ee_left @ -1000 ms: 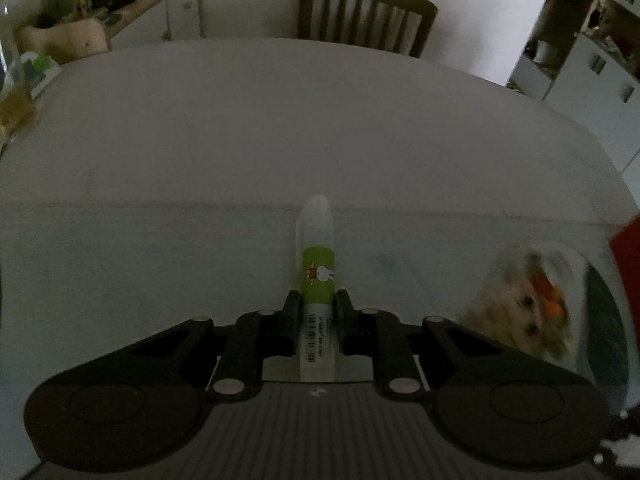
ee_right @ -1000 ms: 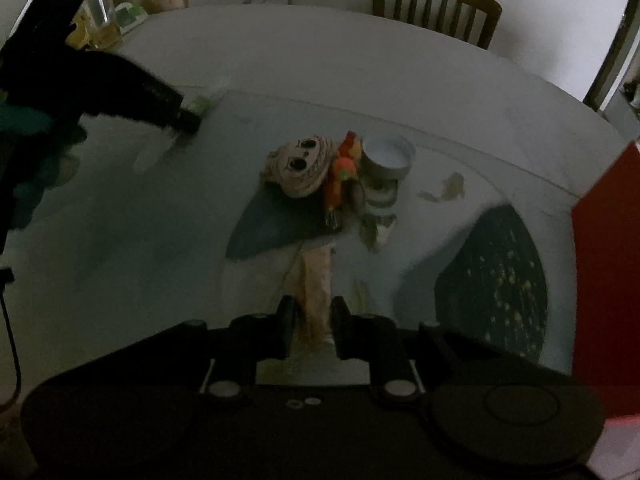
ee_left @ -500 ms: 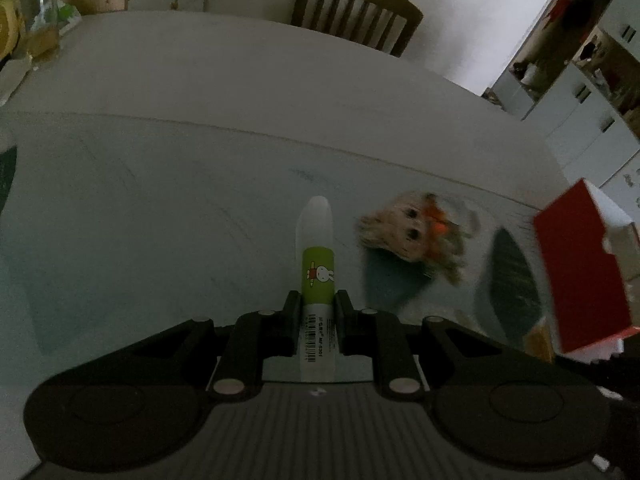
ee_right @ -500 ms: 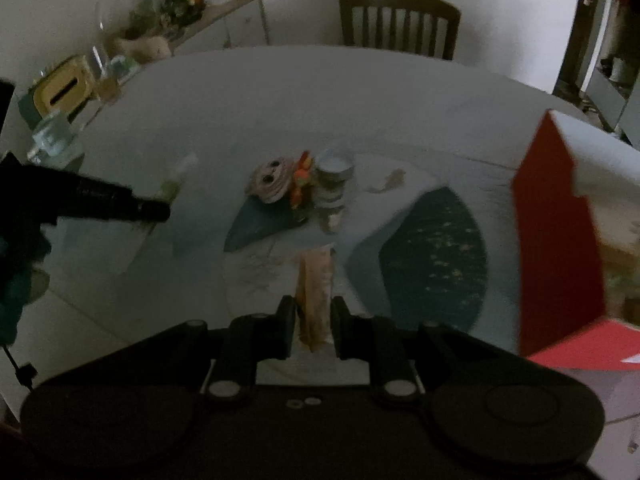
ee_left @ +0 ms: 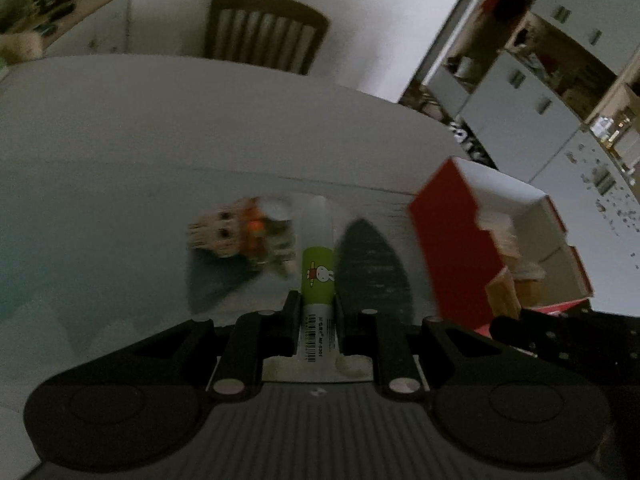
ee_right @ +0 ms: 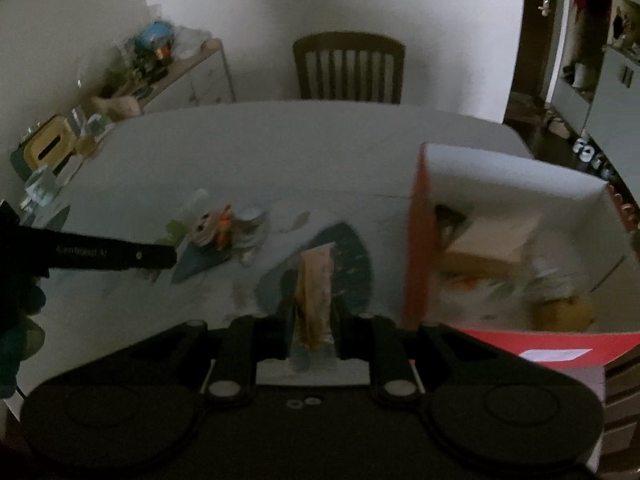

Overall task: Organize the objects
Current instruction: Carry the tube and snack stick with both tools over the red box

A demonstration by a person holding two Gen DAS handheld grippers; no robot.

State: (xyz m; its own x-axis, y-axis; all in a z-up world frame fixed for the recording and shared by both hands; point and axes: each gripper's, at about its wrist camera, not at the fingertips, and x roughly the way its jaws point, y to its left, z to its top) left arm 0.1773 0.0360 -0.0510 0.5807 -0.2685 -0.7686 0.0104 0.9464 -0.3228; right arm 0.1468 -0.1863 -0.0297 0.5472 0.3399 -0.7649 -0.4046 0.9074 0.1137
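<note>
Jaws of the left gripper [ee_left: 316,308] clamp a glue stick [ee_left: 317,276] low on its rigid, light, slippery barrel; right gripper [ee_right: 314,316] jaws pinch a soft tan packet [ee_right: 316,280].

Left wrist view: lower end of glue stick [ee_left: 318,280] hidden between the left claw's [ee_left: 317,312] fingers; barcode print too small to read. Doll [ee_left: 224,234] and items beside it motion-blurred, unidentifiable. Right wrist view: contents of red box [ee_right: 416,240] smeared; its right wall cut by frame edge. Tan item [ee_right: 316,280] in right claw [ee_right: 314,320] blurred, kind indeterminate. Shelf clutter [ee_right: 156,48] indistinct.
</note>
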